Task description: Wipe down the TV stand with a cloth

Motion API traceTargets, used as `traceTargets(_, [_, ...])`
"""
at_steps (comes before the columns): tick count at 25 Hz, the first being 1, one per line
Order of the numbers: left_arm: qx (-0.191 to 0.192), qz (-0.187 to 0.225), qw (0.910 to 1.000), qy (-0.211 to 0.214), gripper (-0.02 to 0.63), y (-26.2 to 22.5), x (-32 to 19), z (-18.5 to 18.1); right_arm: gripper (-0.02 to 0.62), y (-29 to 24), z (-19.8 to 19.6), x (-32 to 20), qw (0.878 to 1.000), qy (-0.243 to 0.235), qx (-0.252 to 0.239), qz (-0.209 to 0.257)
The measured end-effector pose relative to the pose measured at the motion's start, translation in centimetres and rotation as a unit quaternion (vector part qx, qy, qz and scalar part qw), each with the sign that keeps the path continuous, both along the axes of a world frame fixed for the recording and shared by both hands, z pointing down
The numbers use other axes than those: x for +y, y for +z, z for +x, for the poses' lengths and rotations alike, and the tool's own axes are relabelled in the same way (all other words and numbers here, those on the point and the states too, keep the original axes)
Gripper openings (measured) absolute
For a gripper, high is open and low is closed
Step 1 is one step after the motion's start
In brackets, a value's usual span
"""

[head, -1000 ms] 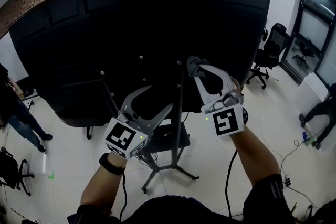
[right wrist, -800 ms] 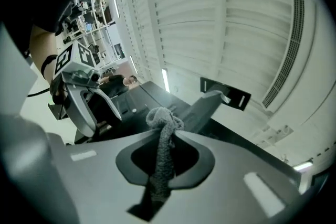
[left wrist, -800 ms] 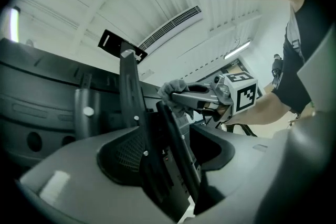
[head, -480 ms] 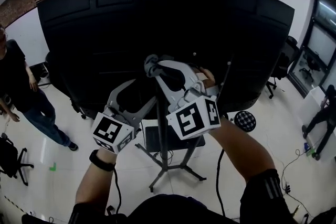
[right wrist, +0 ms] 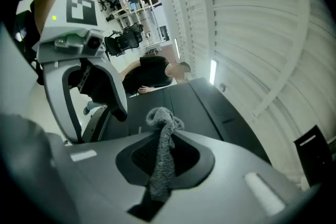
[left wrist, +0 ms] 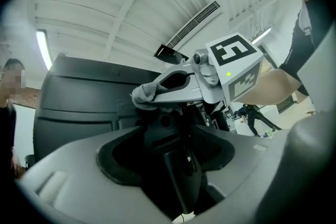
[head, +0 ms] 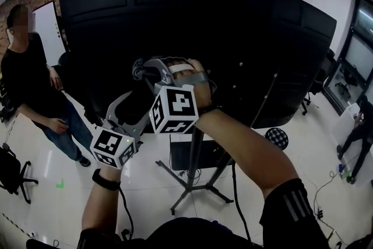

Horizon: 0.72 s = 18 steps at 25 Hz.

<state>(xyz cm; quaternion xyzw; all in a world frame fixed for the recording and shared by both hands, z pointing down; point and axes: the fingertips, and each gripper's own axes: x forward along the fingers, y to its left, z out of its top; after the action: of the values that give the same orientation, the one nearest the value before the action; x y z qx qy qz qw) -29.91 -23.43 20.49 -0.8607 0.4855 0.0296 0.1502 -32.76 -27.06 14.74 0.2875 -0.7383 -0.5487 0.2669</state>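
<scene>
The right gripper (head: 144, 69), its jaws closed on a grey cloth (right wrist: 160, 157), is held up at the black TV back (head: 175, 20), crossing above the left gripper (left wrist: 176, 128), whose jaws stand apart and empty. The TV stand (head: 194, 167), its post upright, lies below the cloth, so the wipe probably has to run downward.
</scene>
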Motion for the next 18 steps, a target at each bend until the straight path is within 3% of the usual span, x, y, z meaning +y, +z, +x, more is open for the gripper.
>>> traceTargets(7, [0.007, -0.006, 0.9999, 0.005, 0.295, 0.8, -0.6, -1.6, 0.021, 1.3, -1.0, -2.7, 0.998, 0.053, 0.047, 0.000])
traceTargets(11, [0.012, -0.006, 0.9997, 0.021, 0.295, 0.8, -0.9, -0.8, 0.021, 1.4, 1.2, -3.2, 0.993, 0.093, 0.070, 0.019])
traceTargets(18, [0.013, -0.005, 0.9980, 0.061, 0.295, 0.7, -1.3, 1.9, 0.021, 1.5, 6.3, -4.3, 0.972, 0.183, 0.135, 0.061])
